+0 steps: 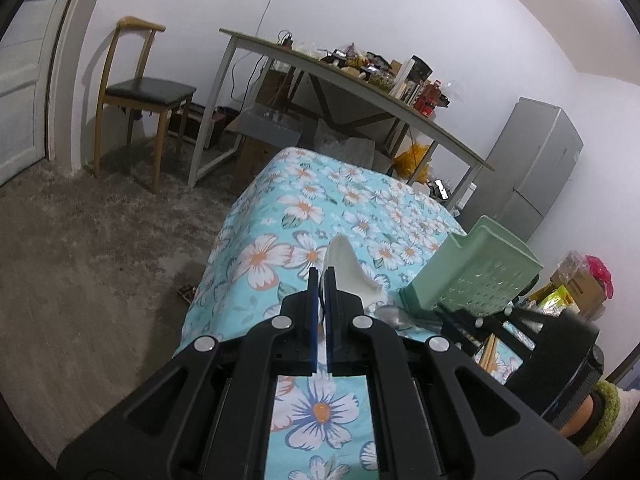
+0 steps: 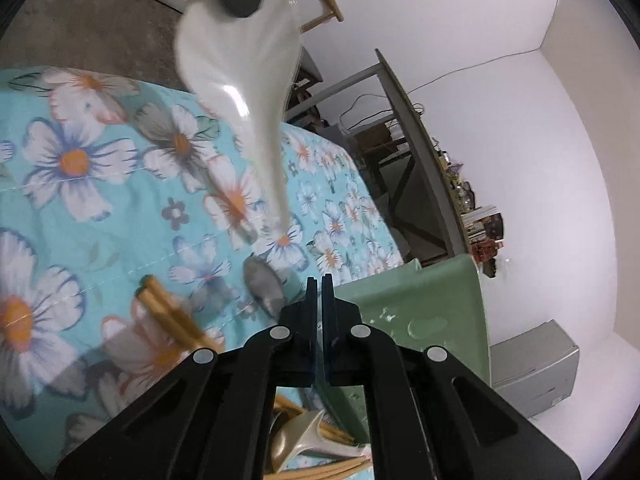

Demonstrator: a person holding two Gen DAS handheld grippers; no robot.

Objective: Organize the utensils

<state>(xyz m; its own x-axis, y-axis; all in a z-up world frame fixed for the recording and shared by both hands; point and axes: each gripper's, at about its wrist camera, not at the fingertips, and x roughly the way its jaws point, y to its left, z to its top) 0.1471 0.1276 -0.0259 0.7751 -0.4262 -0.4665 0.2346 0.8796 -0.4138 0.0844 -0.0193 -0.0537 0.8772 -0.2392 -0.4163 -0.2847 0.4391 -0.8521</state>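
Left wrist view: the left gripper [image 1: 319, 280] has its fingers [image 1: 312, 300] clamped on a white ceramic spoon [image 1: 347, 270], which juts forward toward 12 o'clock above the flowered tabletop [image 1: 280, 208]. The green utensil holder [image 1: 476, 268] lies tipped at 3 o'clock of the spoon, near it. A metal spoon [image 1: 394, 316] rests on the cloth just at the holder's base. The step in hand appears to be carrying the white spoon to the holder; the next move calls for swinging it toward 3 o'clock and aligning it with the holder's opening.

Right wrist view: the right gripper [image 2: 319, 284] is clenched; whether its fingers [image 2: 329, 312] pinch anything cannot be told. Wooden chopsticks [image 2: 172, 316] lie at 9 o'clock; the holder sits at 3 o'clock, touching distance unclear.
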